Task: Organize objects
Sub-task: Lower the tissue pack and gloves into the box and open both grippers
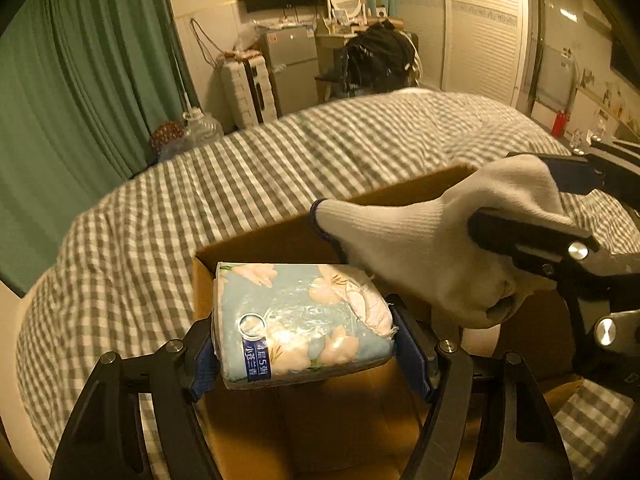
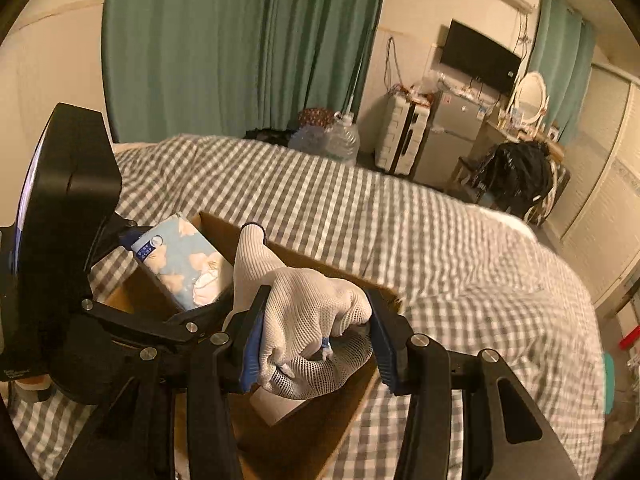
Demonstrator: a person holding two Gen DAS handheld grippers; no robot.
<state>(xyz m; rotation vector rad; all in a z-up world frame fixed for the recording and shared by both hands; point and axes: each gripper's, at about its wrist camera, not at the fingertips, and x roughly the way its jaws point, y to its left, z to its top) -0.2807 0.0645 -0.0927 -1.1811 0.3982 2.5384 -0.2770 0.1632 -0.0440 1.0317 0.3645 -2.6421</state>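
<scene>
Your left gripper [image 1: 306,354] is clamped on a pack of tissues [image 1: 300,320], blue pads pressed against both short ends, holding the flower-printed pack level over the open cardboard box [image 1: 256,248]. In the right wrist view the same pack [image 2: 186,264] hangs at the box's left end, just above the brown walls.

Your right gripper [image 2: 316,344] is closed on a white knit glove [image 2: 308,320], the bunched fabric squeezed between the two pads and its cuff sticking up toward the far rim of the box [image 2: 296,260]. From the left wrist camera the glove [image 1: 420,248] sits just beside the tissue pack on its right, also over the box opening, cuff nearly touching the pack's far corner. A pale object lies inside the box beneath the glove; what it is cannot be told.

The box rests on the bed [image 2: 400,232], which is covered in a grey-and-white checked quilt.

Beyond the bed stand a large clear water bottle [image 2: 342,140], a white suitcase [image 2: 400,140] and a small grey fridge [image 2: 444,140]. Dark clothing is heaped on a chair [image 2: 516,176]. A black television [image 2: 478,56] hangs on the far wall beside an oval mirror [image 2: 530,92], with green curtains [image 2: 224,40] at the left.
</scene>
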